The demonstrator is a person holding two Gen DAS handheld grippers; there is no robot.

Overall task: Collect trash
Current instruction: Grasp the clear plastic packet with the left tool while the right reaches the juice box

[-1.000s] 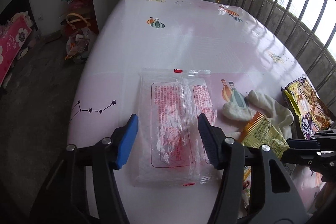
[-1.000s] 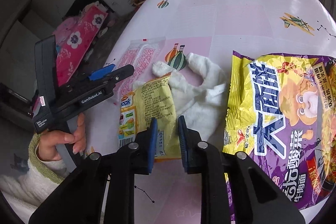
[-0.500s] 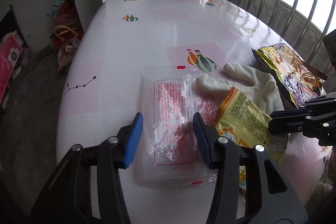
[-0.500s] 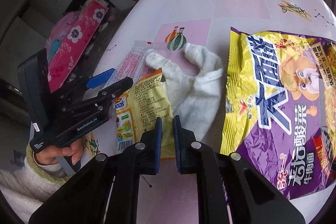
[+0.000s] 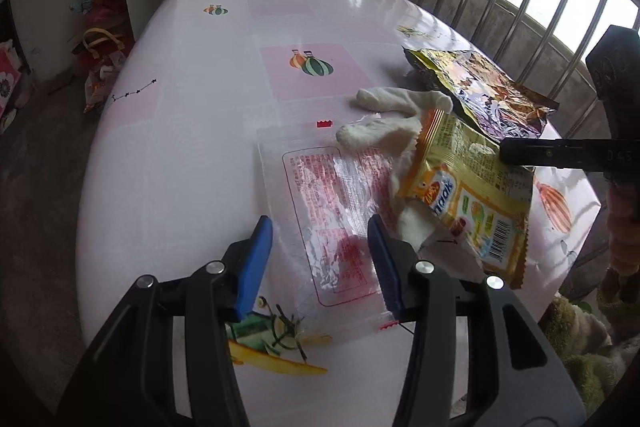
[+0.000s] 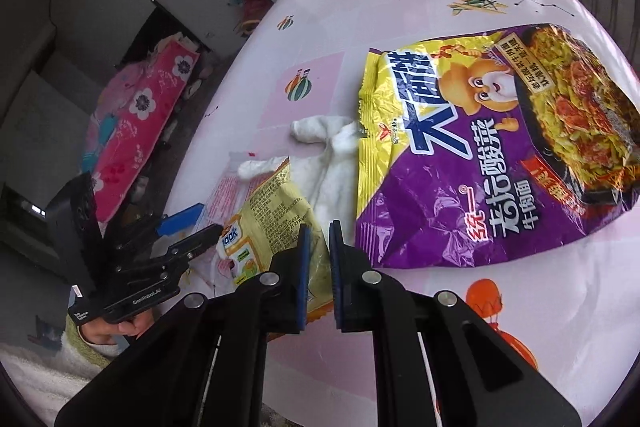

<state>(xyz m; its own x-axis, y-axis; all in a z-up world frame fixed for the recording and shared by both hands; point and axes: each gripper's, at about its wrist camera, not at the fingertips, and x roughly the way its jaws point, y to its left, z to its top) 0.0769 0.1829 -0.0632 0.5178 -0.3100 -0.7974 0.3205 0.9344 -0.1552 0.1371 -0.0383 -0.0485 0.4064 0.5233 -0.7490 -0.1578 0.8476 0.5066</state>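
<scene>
A clear plastic wrapper with red print (image 5: 336, 223) lies flat on the pink table (image 5: 192, 131). My left gripper (image 5: 318, 251) is open, its blue fingers on either side of that wrapper's near end. My right gripper (image 6: 318, 263) is shut on the edge of a small yellow snack packet (image 6: 276, 223), which is lifted and tilted; the packet also shows in the left wrist view (image 5: 468, 195). A crumpled white tissue (image 6: 328, 163) lies under and beside the packet. A big purple and yellow noodle bag (image 6: 492, 151) lies to the right.
The table edge runs close to both grippers. A metal window railing (image 5: 520, 7) stands behind the table. Bags and clutter (image 5: 100, 47) sit on the floor at the left, with a pink flowered cloth (image 6: 136, 131) further off.
My right gripper has closed on the yellow packet and raised it off the table. My left gripper has drawn back along the clear wrapper and stays open.
</scene>
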